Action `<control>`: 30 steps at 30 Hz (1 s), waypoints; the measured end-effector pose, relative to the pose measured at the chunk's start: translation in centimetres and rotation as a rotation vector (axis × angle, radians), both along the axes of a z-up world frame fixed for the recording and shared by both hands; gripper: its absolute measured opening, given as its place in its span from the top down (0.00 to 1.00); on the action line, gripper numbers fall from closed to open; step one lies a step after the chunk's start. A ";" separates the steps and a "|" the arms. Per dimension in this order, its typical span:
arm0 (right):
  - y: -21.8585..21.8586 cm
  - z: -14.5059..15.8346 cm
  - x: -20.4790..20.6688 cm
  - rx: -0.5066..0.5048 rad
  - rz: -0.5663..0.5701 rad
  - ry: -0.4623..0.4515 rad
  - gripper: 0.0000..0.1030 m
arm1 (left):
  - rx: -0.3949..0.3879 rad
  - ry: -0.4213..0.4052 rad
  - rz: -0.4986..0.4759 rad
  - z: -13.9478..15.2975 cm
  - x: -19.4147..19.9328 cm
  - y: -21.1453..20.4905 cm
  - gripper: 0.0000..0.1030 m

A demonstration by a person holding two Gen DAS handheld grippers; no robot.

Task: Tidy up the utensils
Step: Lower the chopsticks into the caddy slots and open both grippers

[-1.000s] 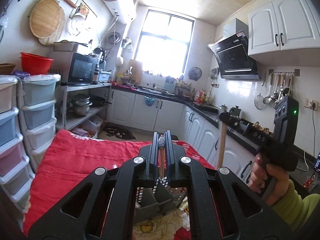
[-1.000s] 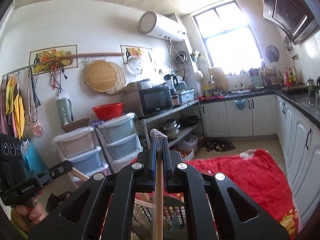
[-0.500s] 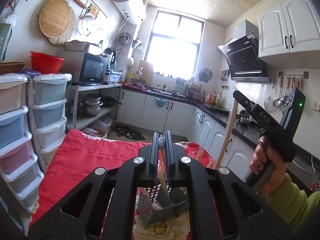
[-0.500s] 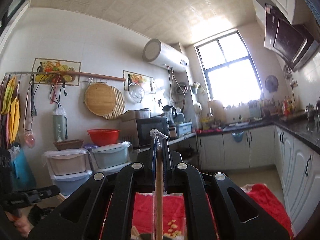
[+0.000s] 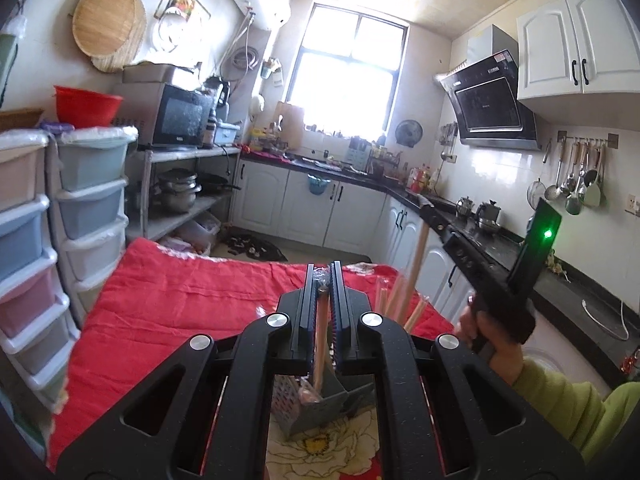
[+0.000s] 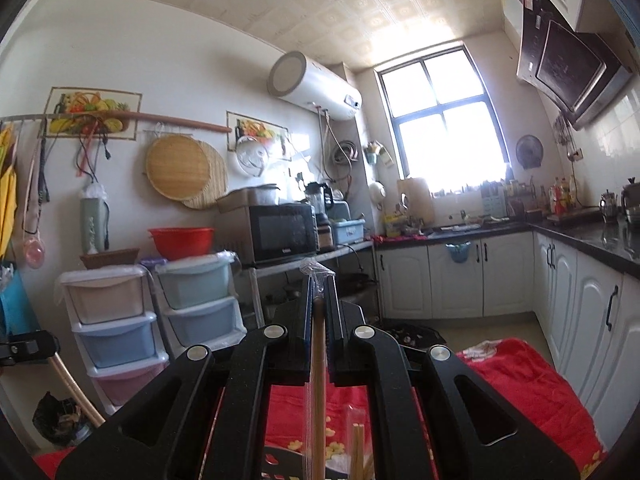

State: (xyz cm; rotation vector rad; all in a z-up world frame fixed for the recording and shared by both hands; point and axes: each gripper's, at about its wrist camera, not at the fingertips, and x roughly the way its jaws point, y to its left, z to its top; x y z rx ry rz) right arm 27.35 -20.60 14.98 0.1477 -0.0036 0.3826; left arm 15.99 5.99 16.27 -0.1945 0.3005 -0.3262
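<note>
Red cloth [image 5: 180, 304] covers the table. Grey caddy [image 5: 320, 404] stands on it below the left gripper [image 5: 325, 276], whose jaws are clamped on a wrapped wooden utensil [image 5: 319, 344] reaching down into the caddy. Right gripper [image 6: 319, 280] is likewise closed on a wooden handle [image 6: 318, 380].

The cloth [image 5: 192, 304] over the table is red, with a white and yellow flower pattern [image 5: 320, 446] at its near edge. The holder [image 5: 320, 404] on it is grey. Both grippers [image 5: 323, 280] [image 6: 319, 284] are black with silver bolts, each closed on a pale wooden stick [image 5: 320, 344] [image 6: 318, 380]. The drawers [image 5: 94, 188] at left are pastel blue, pink and green; the bowl [image 5: 86, 106] above them is red. The sleeve [image 5: 576, 400] at right is lime green.
</note>
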 end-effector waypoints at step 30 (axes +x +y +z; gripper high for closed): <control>-1.0 -3.3 -2.4 -0.044 0.023 0.153 0.53 | 0.022 0.051 0.060 -2.7 0.1 -0.6 0.31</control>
